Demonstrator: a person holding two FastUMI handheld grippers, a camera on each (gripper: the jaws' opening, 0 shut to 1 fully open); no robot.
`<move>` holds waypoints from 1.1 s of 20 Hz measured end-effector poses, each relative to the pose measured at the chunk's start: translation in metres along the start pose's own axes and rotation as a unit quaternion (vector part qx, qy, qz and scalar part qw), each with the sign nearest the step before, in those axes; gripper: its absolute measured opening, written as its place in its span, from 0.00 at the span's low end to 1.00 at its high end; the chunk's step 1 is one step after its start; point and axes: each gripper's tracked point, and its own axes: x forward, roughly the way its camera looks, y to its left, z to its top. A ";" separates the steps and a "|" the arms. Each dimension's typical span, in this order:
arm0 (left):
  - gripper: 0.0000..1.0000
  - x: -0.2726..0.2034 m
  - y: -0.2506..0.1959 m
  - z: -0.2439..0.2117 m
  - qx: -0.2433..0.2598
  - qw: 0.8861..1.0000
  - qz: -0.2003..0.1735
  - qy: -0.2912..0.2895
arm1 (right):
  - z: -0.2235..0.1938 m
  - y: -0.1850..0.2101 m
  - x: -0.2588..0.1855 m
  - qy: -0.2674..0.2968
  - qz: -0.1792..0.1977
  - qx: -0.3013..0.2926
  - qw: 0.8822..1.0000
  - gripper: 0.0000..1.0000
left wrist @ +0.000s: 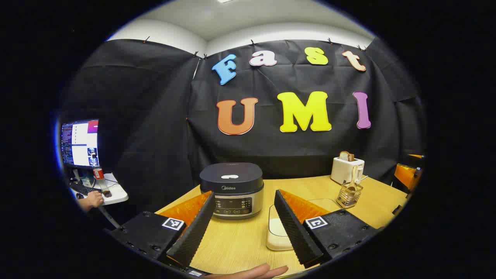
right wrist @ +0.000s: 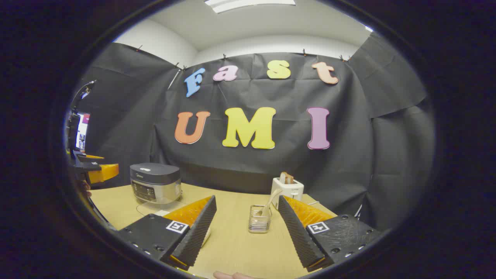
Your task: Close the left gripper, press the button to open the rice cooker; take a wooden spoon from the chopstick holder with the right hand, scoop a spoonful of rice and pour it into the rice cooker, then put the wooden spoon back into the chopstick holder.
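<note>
The dark-lidded rice cooker (left wrist: 231, 190) stands shut on the wooden table (left wrist: 240, 248), straight ahead of my left gripper (left wrist: 244, 195). That gripper is open and holds nothing. To the cooker's right lies a shallow cream dish (left wrist: 276, 234), partly behind one finger. A wire chopstick holder (left wrist: 348, 195) with a wooden spoon (left wrist: 353, 176) upright in it stands at the right. In the right gripper view, my right gripper (right wrist: 247, 203) is open and empty, short of the holder (right wrist: 259, 224) and spoon (right wrist: 270, 200). The cooker (right wrist: 155, 183) is far left there, and the left gripper (right wrist: 95, 170) beside it.
A white toaster (left wrist: 347, 169) with bread in it stands behind the holder, also seen as the toaster (right wrist: 286, 189). Off the table's left side is a monitor (left wrist: 79, 143) over a small desk where a hand (left wrist: 93, 199) rests. Fingers of a hand (left wrist: 252, 272) show below.
</note>
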 end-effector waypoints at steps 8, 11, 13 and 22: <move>0.97 0.001 0.003 -0.006 -0.002 1.000 0.003 0.015 | 0.007 -0.019 -0.002 -0.006 -0.016 0.002 1.000 0.96; 0.98 -0.002 0.014 0.000 -0.006 1.000 0.010 0.008 | 0.007 -0.024 -0.001 -0.005 -0.019 0.004 1.000 0.96; 0.97 -0.001 0.020 0.003 -0.006 1.000 0.010 0.009 | 0.008 -0.030 0.000 -0.005 -0.024 0.007 1.000 0.96; 0.88 0.048 0.037 0.038 0.012 0.999 -0.007 0.044 | 0.015 -0.054 -0.001 -0.015 -0.043 0.041 0.998 0.96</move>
